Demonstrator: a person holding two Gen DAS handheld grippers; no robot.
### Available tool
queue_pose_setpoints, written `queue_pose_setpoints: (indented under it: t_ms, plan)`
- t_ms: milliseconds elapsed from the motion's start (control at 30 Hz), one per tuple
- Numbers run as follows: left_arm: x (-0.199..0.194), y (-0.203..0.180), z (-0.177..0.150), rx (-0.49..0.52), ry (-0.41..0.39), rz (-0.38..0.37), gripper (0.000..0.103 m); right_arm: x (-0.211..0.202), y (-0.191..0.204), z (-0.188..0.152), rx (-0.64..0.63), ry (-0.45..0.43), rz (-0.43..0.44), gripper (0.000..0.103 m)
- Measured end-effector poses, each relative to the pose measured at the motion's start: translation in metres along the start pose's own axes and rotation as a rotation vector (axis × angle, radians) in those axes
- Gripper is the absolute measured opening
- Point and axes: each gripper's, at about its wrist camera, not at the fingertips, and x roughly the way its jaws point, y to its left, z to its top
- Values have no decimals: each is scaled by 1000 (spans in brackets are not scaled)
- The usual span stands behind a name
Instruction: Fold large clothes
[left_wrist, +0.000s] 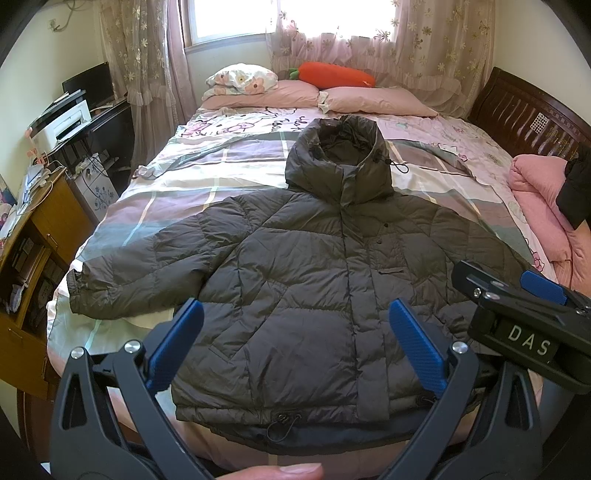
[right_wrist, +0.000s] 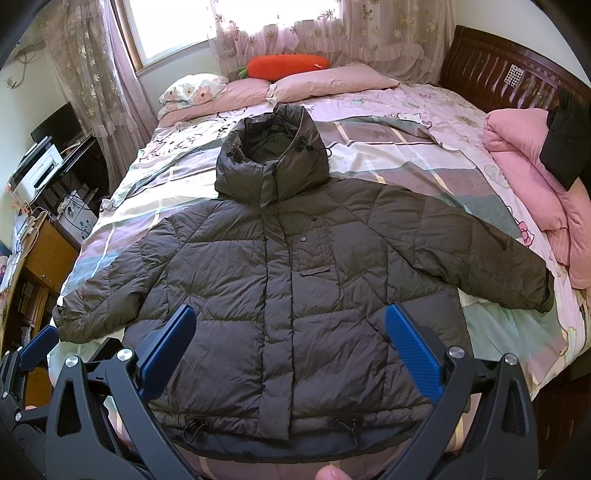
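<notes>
A dark grey hooded puffer jacket (left_wrist: 295, 266) lies flat and face up on the bed, sleeves spread out, hood toward the pillows; it also shows in the right wrist view (right_wrist: 288, 273). My left gripper (left_wrist: 295, 325) is open and empty, held above the jacket's lower front. My right gripper (right_wrist: 290, 332) is open and empty too, above the jacket's hem area. The right gripper's body (left_wrist: 524, 314) shows at the right edge of the left wrist view, close beside the left one. The left gripper's blue fingertip (right_wrist: 38, 345) shows at the left edge of the right wrist view.
The bed (left_wrist: 192, 184) has a patchwork sheet. Pink pillows (left_wrist: 376, 99) and an orange carrot plush (left_wrist: 336, 74) lie at the far end. A folded pink quilt (right_wrist: 535, 192) sits at the right side. A wooden cabinet (left_wrist: 40, 236) and a desk with a printer (left_wrist: 64, 123) stand left.
</notes>
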Motion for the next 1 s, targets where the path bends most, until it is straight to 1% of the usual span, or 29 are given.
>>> queue_pose_setpoints:
  t_ms: [600,733,1000]
  plan:
    - [0,0,0,0,3,1,101,0,-1,1,2,5,2,102]
    - [0,0,0,0,4,0,101,4,3,-6,2,7,3,102]
    - [1,0,0,0,5,0,101,4,2,-4,2,7,3,102]
